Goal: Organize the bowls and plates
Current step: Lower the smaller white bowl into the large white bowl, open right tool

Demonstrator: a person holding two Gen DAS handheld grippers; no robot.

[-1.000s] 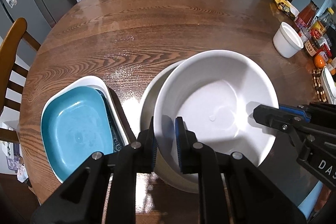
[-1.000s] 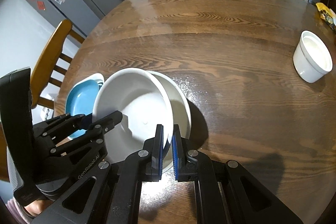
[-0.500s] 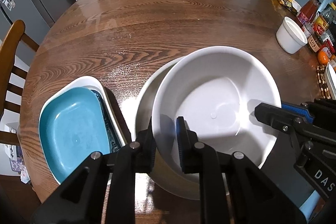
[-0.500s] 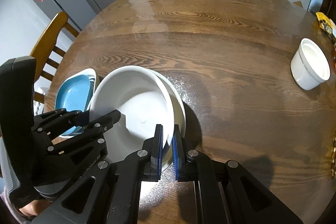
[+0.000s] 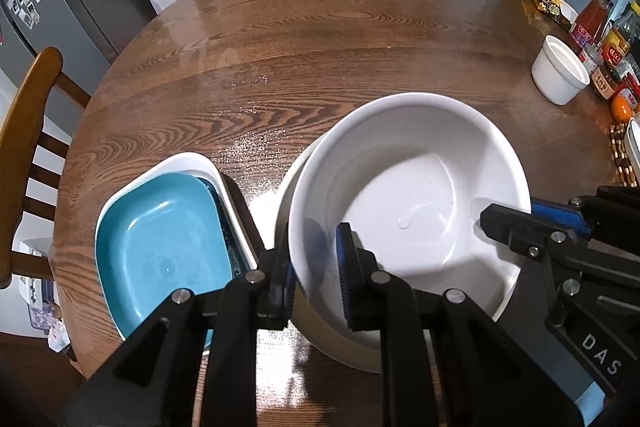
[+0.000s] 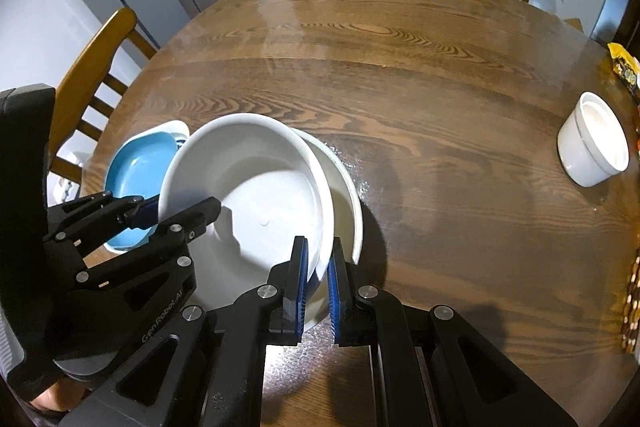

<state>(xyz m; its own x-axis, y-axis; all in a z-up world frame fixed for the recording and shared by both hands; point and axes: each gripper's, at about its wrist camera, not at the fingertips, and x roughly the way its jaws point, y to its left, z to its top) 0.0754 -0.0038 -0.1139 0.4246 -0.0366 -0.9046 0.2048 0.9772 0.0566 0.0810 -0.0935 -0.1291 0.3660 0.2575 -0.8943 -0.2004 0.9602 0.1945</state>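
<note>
Both your grippers clamp the white bowl's rim.
Left gripper near side, right gripper opposite; bare table beyond.

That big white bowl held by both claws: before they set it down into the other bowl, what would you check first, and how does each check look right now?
1. Left gripper clamped on the big white bowl's rim: ok, one finger inside, one outside.
2. Right gripper clamped on the opposite rim: ok.
3. Held bowl lined up over the cream bowl beneath: not ok, it sits offset toward the blue dish.
4. Clearance from the blue dish: cannot tell, the rims look very close.
5. Small white cup out of the way: ok, it stands far off on the table.
</note>
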